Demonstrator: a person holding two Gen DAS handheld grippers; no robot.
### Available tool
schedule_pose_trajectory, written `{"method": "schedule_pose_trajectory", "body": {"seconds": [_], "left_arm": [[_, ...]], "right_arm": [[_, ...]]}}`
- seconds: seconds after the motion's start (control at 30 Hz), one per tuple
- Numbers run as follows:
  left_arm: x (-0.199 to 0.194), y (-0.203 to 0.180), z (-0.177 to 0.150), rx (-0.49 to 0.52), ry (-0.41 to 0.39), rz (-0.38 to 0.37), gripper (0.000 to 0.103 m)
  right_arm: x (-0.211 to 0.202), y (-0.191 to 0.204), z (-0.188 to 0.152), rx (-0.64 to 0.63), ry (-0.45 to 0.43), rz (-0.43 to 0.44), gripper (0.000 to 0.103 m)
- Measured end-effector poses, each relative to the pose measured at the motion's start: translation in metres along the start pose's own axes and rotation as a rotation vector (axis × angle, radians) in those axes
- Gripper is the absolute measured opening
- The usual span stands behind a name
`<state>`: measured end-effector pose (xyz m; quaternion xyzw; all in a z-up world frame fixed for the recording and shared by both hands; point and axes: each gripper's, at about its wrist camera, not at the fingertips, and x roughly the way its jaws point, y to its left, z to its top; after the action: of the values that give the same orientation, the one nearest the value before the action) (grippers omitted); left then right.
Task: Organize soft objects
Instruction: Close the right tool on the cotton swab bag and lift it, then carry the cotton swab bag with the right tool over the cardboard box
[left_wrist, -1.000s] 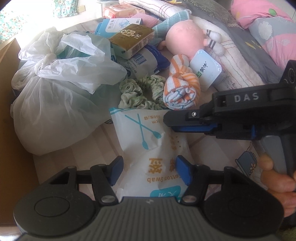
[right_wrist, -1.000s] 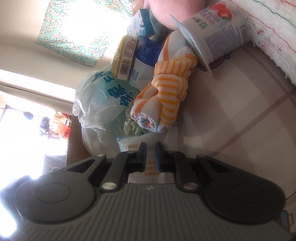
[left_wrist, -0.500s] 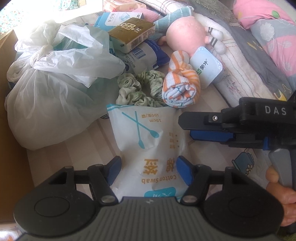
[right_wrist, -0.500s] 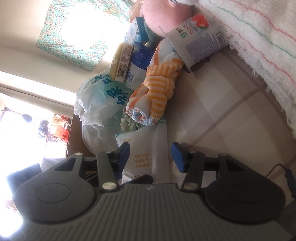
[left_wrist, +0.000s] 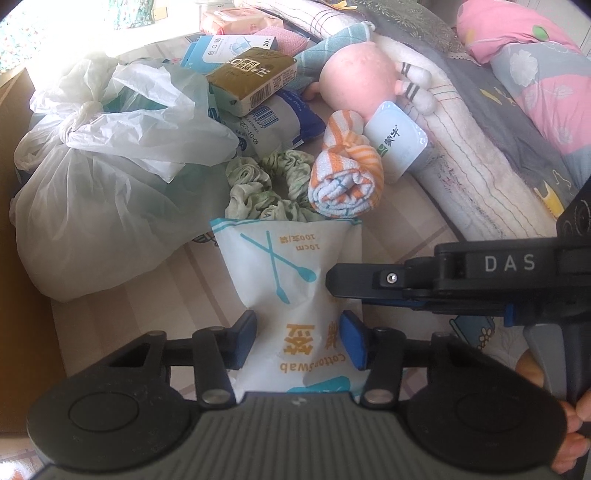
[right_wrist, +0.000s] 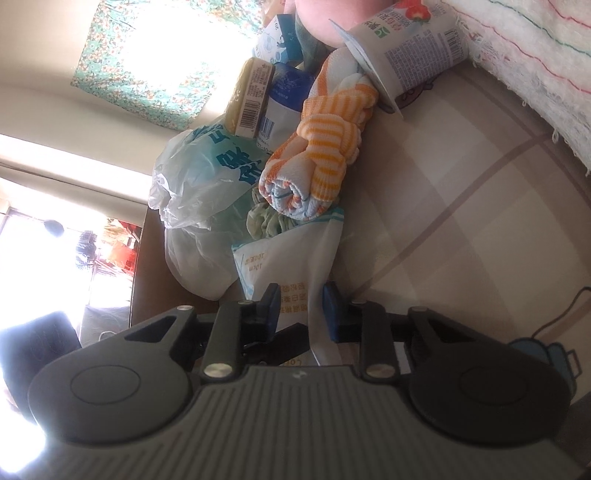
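A white swab bag (left_wrist: 291, 295) is laid flat on the checked sheet (left_wrist: 155, 306), in front of the pile. Its near end is squeezed between the blue pads of the left gripper (left_wrist: 298, 338), whose jaws are closing on it, and the bag is pinched in at the sides there. The right gripper (right_wrist: 301, 308) is brought in from the side, and its jaws are closing too. The edge of the bag is seen between its blue pads (right_wrist: 330, 308), and the bag looks touched on both sides, so it is held by this gripper as well. A hand (left_wrist: 546, 417) is seen on the handle of the right gripper.

Just behind the bag a green scrunchie (left_wrist: 266, 184) is found, with its edge hidden under the bag's far end. A rolled orange striped cloth (left_wrist: 347, 173) is set beside the scrunchie, touching it. A yogurt cup (left_wrist: 397, 140) is leaned against the cloth. A pink doll (left_wrist: 358, 81) is laid behind the cup. A tied plastic sack (left_wrist: 96, 192) is set to the left.
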<state>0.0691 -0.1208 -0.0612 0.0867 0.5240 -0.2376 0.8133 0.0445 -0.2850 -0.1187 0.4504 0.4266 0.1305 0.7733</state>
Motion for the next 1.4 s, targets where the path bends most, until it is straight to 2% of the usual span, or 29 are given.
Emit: {"method": "schedule_pose_trajectory", "body": {"seconds": [0.17, 0.43, 0.73, 0.9, 1.0, 1.17, 1.27, 1.4], "left_arm": [[-0.025, -0.008, -0.005, 0.019, -0.056, -0.019, 0.039], [-0.073, 0.003, -0.013, -0.002, -0.17, -0.028, 0.037], [-0.135, 0.047, -0.024, -0.061, -0.305, 0.048, 0.037], [-0.164, 0.097, -0.017, -0.121, -0.353, 0.118, 0.037], [-0.171, 0.137, -0.004, -0.172, -0.334, 0.091, 0.038], [-0.158, 0.198, 0.028, -0.226, -0.274, 0.105, 0.038], [-0.152, 0.231, 0.043, -0.246, -0.267, 0.133, 0.037], [-0.136, 0.278, 0.067, -0.269, -0.219, 0.173, 0.037]], "right_arm": [[-0.019, 0.027, -0.007, -0.061, -0.038, 0.006, 0.022], [-0.043, 0.079, -0.018, -0.165, -0.091, 0.059, 0.021], [-0.022, 0.158, -0.027, -0.315, -0.075, 0.136, 0.02], [0.02, 0.217, -0.02, -0.389, -0.017, 0.189, 0.02], [0.055, 0.256, -0.01, -0.429, 0.027, 0.227, 0.02], [0.127, 0.31, 0.018, -0.452, 0.116, 0.251, 0.02], [0.171, 0.327, 0.032, -0.44, 0.182, 0.238, 0.019], [0.225, 0.348, 0.046, -0.464, 0.228, 0.202, 0.019]]}}
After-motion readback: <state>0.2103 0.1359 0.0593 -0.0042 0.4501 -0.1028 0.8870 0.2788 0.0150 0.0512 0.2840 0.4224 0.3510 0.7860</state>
